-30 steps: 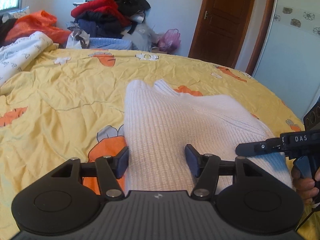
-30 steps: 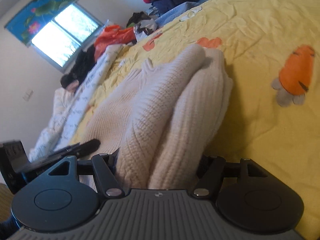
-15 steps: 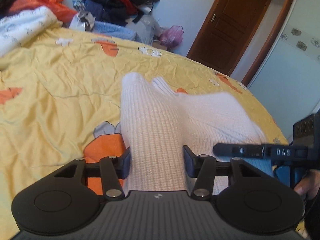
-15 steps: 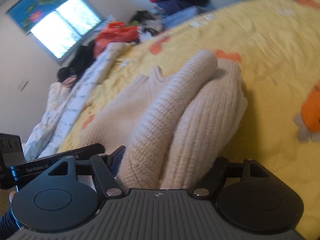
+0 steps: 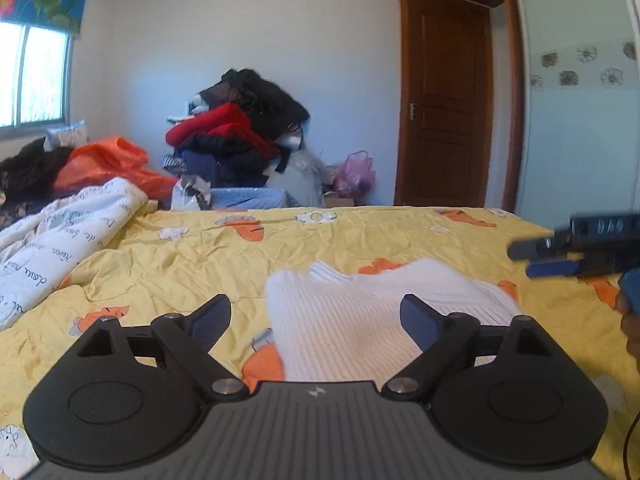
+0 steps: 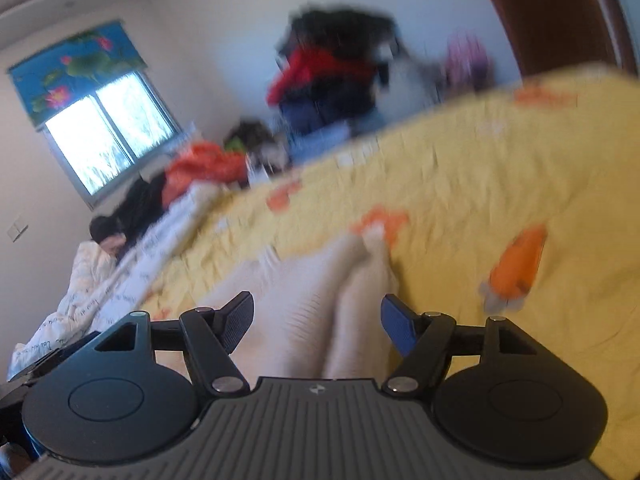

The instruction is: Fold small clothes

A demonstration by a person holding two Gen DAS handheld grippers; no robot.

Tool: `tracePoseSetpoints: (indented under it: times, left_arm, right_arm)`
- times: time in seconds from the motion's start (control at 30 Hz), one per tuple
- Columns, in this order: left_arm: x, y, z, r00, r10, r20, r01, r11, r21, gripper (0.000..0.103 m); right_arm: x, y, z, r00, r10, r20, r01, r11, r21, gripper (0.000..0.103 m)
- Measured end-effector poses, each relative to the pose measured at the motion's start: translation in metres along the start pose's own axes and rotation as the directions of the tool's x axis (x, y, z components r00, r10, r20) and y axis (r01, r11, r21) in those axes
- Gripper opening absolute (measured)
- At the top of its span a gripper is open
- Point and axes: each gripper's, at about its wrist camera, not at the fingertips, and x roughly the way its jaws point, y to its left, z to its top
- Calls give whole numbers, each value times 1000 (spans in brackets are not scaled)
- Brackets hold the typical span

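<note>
A white knitted sweater (image 5: pixel 360 312) lies folded on the yellow bedspread (image 5: pixel 160 264). My left gripper (image 5: pixel 316 316) hangs above its near end with the jaws opening wide; the fingers (image 5: pixel 212 316) stand clear of the knit. The right gripper (image 5: pixel 560 256) shows at the right edge of the left wrist view, with a hand (image 5: pixel 630 320) under it. The right wrist view is blurred. There my right gripper (image 6: pixel 318 320) is above the cream sweater (image 6: pixel 312 292), jaws opening. The knit shows in the gap, but the pads do not press on it.
A white printed quilt (image 5: pixel 52 248) and an orange garment (image 5: pixel 104 164) lie at the left of the bed. Behind the bed is a tall pile of clothes (image 5: pixel 240 136). A brown door (image 5: pixel 448 120) stands at the back right, and a window (image 5: pixel 32 80) is at the left.
Both grippers let go of the sweater, opened, and rose and drew back from it. The sweater now lies lower and farther off in both views.
</note>
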Motion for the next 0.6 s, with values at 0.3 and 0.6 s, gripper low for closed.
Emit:
tracePoseSetpoints:
  times: [0.3,0.6]
  left_arm:
    - [36,-28,-37,977,-20,-214,52,989,142,97]
    - [-96,102,1,945,326,30,-319,898,304,97]
  right_arm:
    - [42,54,-50,983,-22,-184,-25,968,-248,78]
    - [-100,39,-49,984,-153,-89,116,938,-327,91]
